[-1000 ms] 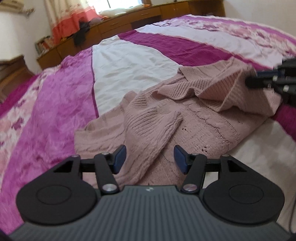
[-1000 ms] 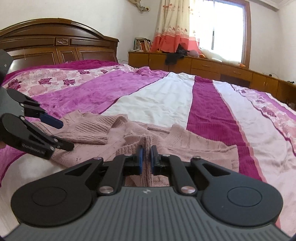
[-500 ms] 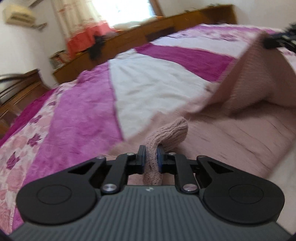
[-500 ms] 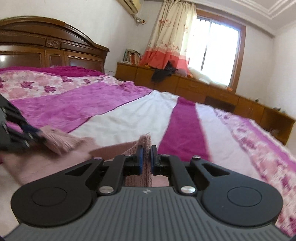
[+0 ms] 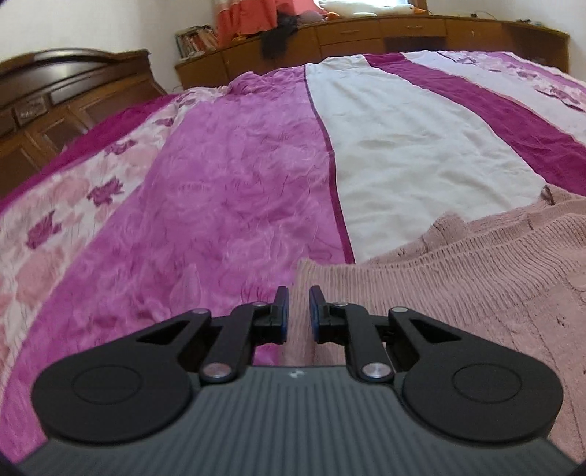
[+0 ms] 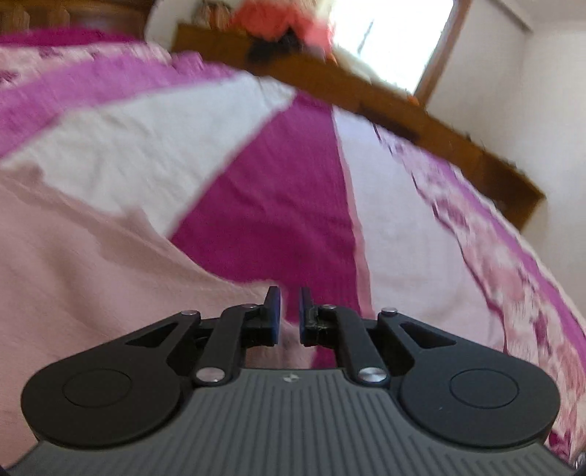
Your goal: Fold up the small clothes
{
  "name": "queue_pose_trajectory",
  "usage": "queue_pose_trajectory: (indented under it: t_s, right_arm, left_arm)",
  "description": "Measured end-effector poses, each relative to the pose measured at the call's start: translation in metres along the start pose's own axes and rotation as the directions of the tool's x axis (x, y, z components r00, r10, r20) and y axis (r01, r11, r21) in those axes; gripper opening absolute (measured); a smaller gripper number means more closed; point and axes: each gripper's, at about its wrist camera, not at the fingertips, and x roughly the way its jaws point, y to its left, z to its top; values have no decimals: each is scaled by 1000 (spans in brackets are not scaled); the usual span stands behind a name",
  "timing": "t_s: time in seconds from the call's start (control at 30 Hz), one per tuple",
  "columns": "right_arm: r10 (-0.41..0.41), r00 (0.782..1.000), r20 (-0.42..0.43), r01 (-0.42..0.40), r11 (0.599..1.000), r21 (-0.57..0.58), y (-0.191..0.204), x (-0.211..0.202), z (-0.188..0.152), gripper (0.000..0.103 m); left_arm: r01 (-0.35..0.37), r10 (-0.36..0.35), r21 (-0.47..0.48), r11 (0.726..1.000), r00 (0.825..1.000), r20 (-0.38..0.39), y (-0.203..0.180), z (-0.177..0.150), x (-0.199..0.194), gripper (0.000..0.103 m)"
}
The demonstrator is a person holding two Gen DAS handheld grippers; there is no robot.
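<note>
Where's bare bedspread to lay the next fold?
Free: the white stripe and light purple stripe, from the pink knitted sweater to the wooden cabinets. Crowded: near right, under the sweater, where the left tool grips it.

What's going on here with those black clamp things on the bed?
A person is folding a pink knitted sweater on a bed with a striped purple and white bedspread, using a hand-held gripper in each hand. The left gripper has a narrow gap between its pads with a strip of the sweater running through it. The right gripper looks much the same at the sweater's other edge, but that view is blurred, so its grip is unclear.
</note>
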Motion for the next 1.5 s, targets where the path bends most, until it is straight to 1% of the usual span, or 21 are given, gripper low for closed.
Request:
queue_pose_trajectory:
  t_s: [0.1, 0.2, 0.23, 0.3, 0.33, 0.37, 0.4, 0.53, 0.57, 0.6, 0.63, 0.7, 0.8, 0.83, 0.87, 0.97, 1.1, 1.2, 1.27, 1.33, 1.5]
  right_arm:
    - [22, 1000, -17, -20, 993, 118, -18, 2, -5, 9]
    - [121, 993, -13, -112, 947, 301, -45, -9, -10, 10]
    - [168, 986, -13, -153, 925, 347, -52, -11, -12, 16]
    - [246, 969, -16, -217, 883, 417, -61, -13, -14, 34]
    - [266, 964, -14, -234, 872, 431, -61, -14, -14, 50]
    - [276, 961, -10, -245, 870, 427, -60, -15, -14, 56]
    - [278, 960, -8, -251, 877, 409, -58, -13, -13, 57]
    - [293, 955, -45, -261, 904, 339, -39, 0, -7, 57]
    - [304, 951, -51, -271, 904, 332, -35, 4, -6, 50]
    - [320, 946, -50, -289, 904, 315, -31, 8, -6, 36]
    - [330, 943, -42, -305, 907, 291, -27, 7, -5, 13]
    - [292, 956, -5, -284, 934, 216, -19, -2, -3, 12]
    - [158, 987, 25, -160, 973, 167, -16, -6, -2, 12]
    - [136, 991, 6, -136, 977, 164, -17, -2, -4, 12]
    - [130, 991, -18, -126, 978, 164, -17, 4, -6, 12]
    - [129, 989, -66, -120, 984, 132, -10, 18, -13, 12]
    - [129, 989, -65, -119, 982, 150, -11, 16, -15, 14]
    - [156, 986, -50, -141, 964, 224, -21, 8, -14, 27]
    - [145, 989, -34, -130, 952, 276, -28, -5, -15, 56]
    - [136, 991, -4, -128, 940, 317, -33, -21, -19, 66]
    - [165, 986, 22, -160, 899, 407, -45, -56, -34, 67]
  left_arm:
    - [25, -25, -8, 1000, 1000, -10, 0, -6, -9, 15]
    - [71, -71, -30, 997, 997, -20, -1, -9, -16, 15]
    - [88, -89, -41, 995, 996, -23, -2, -9, -18, 15]
    - [117, -118, -66, 991, 993, -24, -4, -10, -22, 16]
    - [133, -135, -78, 988, 991, -25, -4, -9, -23, 16]
    - [149, -152, -93, 984, 988, -28, -4, -10, -24, 16]
    - [156, -161, -105, 982, 986, -34, -5, -11, -23, 16]
    - [148, -155, -118, 982, 986, -56, -7, -15, -17, 16]
    - [148, -155, -118, 982, 986, -57, -8, -16, -16, 16]
    - [149, -156, -118, 982, 986, -54, -7, -17, -15, 16]
    - [150, -156, -114, 982, 986, -50, -7, -18, -15, 16]
    - [152, -156, -106, 983, 987, -37, -7, -18, -15, 16]
    - [145, -150, -113, 983, 988, -33, -6, -19, -8, 19]
    - [137, -142, -122, 983, 989, -32, -5, -20, -4, 29]
    - [127, -132, -130, 983, 991, -32, -5, -21, 0, 37]
    - [129, -136, -153, 980, 990, -40, -1, -23, 9, 38]
    - [135, -142, -152, 979, 989, -38, 0, -25, 9, 38]
    - [140, -148, -161, 977, 988, -42, 3, -24, 2, 39]
    - [141, -150, -166, 976, 988, -44, 4, -23, -5, 39]
    - [137, -147, -165, 977, 988, -48, 3, -23, -12, 39]
    - [123, -133, -161, 979, 989, -58, 2, -26, -35, 41]
